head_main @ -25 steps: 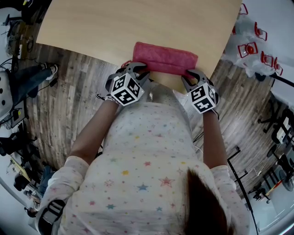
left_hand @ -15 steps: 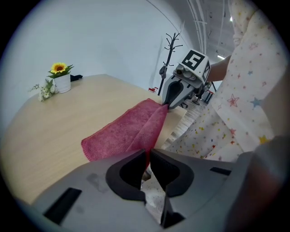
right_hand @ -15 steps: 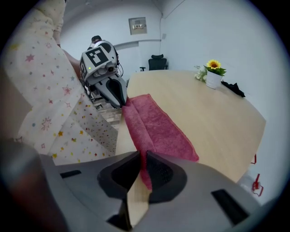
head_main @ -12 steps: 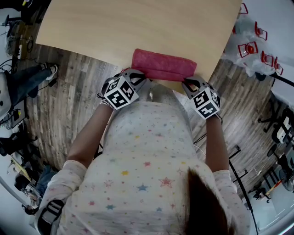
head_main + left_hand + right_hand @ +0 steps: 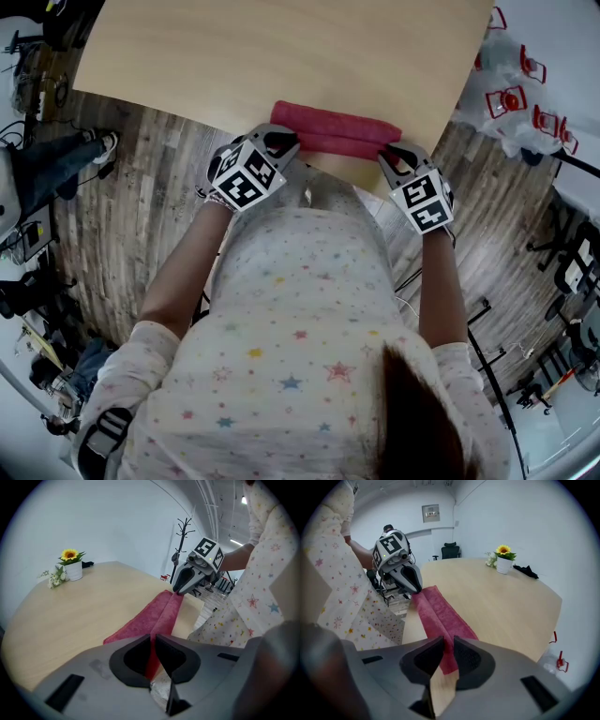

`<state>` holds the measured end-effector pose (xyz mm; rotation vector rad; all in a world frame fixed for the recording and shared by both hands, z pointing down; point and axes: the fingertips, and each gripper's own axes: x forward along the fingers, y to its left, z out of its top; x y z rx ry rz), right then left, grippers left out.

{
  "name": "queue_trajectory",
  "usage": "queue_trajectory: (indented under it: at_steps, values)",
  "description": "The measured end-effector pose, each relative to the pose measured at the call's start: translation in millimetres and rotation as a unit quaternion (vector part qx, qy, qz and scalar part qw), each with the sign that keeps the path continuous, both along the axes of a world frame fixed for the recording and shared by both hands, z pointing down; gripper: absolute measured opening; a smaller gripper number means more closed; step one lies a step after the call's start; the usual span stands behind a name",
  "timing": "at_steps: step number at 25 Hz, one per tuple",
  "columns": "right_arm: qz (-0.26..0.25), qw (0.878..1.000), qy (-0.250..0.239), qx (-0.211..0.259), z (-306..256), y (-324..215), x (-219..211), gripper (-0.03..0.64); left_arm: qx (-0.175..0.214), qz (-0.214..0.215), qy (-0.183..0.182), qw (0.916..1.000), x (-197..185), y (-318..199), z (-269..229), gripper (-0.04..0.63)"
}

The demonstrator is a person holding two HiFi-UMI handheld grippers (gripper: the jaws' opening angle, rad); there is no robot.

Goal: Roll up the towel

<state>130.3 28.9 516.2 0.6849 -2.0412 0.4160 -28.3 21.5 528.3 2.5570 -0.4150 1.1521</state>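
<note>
In the head view the towel (image 5: 333, 129) is lying as a long red band along the near edge of the worktop (image 5: 281, 56). The left hand-held gripper (image 5: 279, 142) is sitting at its left end and the right hand-held gripper (image 5: 392, 155) at its right end, both reaching it from the near side. In the left gripper view the jaws, which have just been closing, are clenching a thin layer of the red cloth between their pads. The rest of the towel is running away from them towards the right hand-held gripper, and a potted sunflower (image 5: 72, 566) is standing well apart at the far left. In the right gripper view the jaws are likewise pinching the towel's end, with the cloth showing a lengthwise fold and stretching off to the left hand-held gripper. The step in hand is probably turning the gripped near edge over onto the far part. Doing it well is likely calling for carrying both ends over together and level, and for holding the cloth taut between them so the roll is coming out tight and straight.
</note>
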Motion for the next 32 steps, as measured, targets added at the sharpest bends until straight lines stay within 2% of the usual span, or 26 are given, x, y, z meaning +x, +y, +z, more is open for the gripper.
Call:
queue_trajectory:
  at_steps: [6, 11, 16, 21, 26, 32]
  values:
    - [0.032, 0.999, 0.014, 0.013, 12, -12, 9, 0.072, 0.016, -0.030, -0.010, 0.9994, -3, -17, 13, 0.038]
    - [0.031, 0.999, 0.028, 0.012, 20, -13, 9, 0.072, 0.028, -0.039, -0.011, 0.9988, -3, -22, 16, 0.038]
    - [0.037, 0.999, 0.022, 0.018, 12, -15, 8, 0.078, 0.036, -0.042, 0.005, 0.9985, -6, -21, 9, 0.038]
    - [0.050, 0.998, -0.002, 0.029, -5, -16, 8, 0.078, 0.045, -0.052, 0.037, 0.9969, -9, -21, -7, 0.038]
    - [0.044, 0.998, -0.026, 0.030, -15, -8, 1, 0.090, 0.052, -0.032, 0.055, 0.9966, -7, -11, -19, 0.038]
    - [0.011, 1.000, -0.011, 0.021, -3, 6, -8, 0.110, 0.039, -0.008, 0.045, 0.9982, -6, 5, -10, 0.041]
